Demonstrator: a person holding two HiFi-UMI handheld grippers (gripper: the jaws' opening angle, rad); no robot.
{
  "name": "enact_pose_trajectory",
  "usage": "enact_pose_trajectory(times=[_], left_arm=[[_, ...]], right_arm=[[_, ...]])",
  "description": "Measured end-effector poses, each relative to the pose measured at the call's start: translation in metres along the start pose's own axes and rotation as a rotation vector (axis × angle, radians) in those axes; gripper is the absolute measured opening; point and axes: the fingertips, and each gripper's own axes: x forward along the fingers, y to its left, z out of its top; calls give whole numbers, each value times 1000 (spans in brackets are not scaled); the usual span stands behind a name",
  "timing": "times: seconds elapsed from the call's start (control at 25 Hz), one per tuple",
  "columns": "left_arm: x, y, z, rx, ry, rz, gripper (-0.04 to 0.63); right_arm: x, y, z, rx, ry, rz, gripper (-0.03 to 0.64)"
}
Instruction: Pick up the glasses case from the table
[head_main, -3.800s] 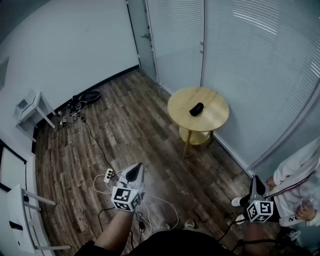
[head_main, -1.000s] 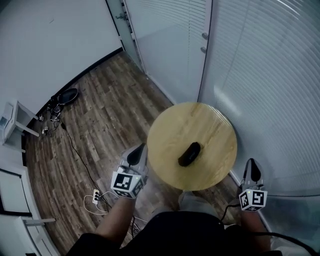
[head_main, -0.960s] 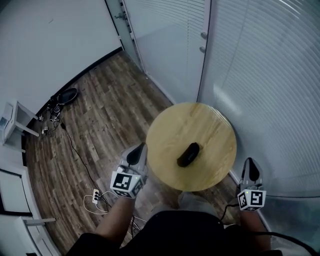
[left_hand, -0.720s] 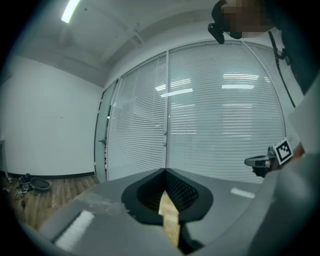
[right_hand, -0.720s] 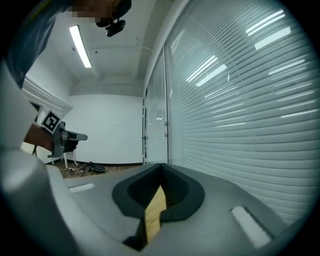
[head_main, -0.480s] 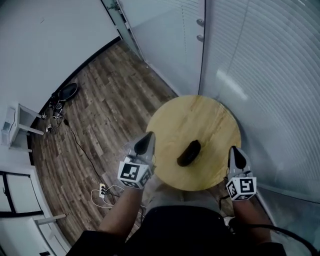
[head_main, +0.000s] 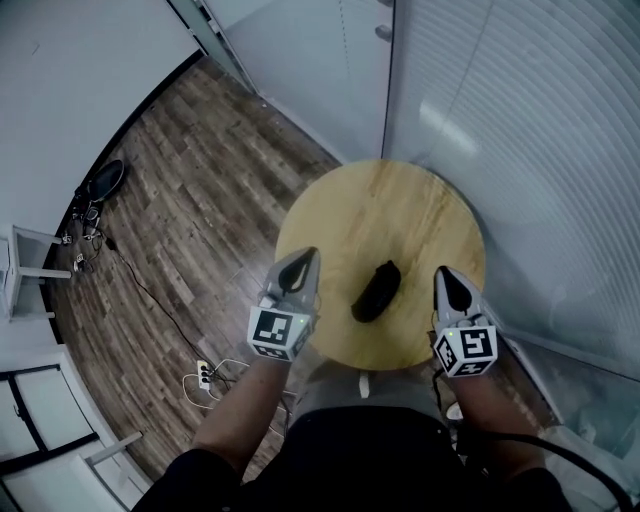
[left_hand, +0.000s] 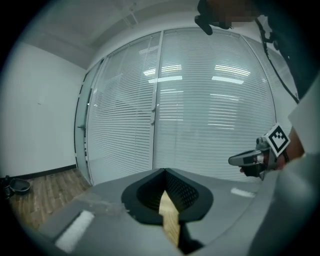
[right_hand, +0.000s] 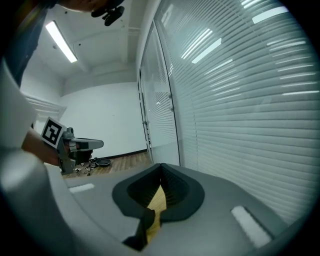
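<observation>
1. Position of the target: the dark, oblong glasses case (head_main: 376, 291) lies on the round, pale wooden table (head_main: 420, 215). It is near the table edge closest to the person, in the lower middle of the head view.
2. It sits between the two tools, with the left gripper (head_main: 298, 270) to its left and the right gripper (head_main: 449, 288) to its right. Both are apart from it and neither touches it. It looks roughly midway between them. The right one may be slightly nearer, though the wide lens makes that hard to judge.
3. Its long axis runs from lower left to upper right of the frame, close to the line along which both grippers point. Its narrow width therefore faces sideways, towards each tool.
4. Both pairs of jaws are pressed together with nothing between them. Each gripper view shows only a sliver of yellow tabletop through the slit. In my judgement, either gripper must spread its fingers before it can close across the case's narrow width.
5. The case looks matte, rounded and smooth. The tabletop shows fine, even grain. The jaws are grey plastic lined with black ribbed pads.
</observation>
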Motion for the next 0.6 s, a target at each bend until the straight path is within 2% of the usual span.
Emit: enact_pose_trajectory(times=[0.08, 0.2, 0.44, 0.52, 0.6], left_arm=[[13, 4, -13, 15, 3, -17, 3], [23, 9, -40, 6, 16, -17, 3], [36, 12, -92, -31, 73, -54, 3], [39, 13, -104, -38, 94, -69, 3], [42, 15, -115, -46, 113, -80, 3]], right_arm=[[17, 3, -19, -2, 40, -9, 9], [34, 13, -50, 4, 106, -19, 187], [63, 30, -111, 124, 210, -25, 279], [72, 29, -128, 166, 246, -44, 343], [79, 29, -141, 220, 273, -53, 372]])
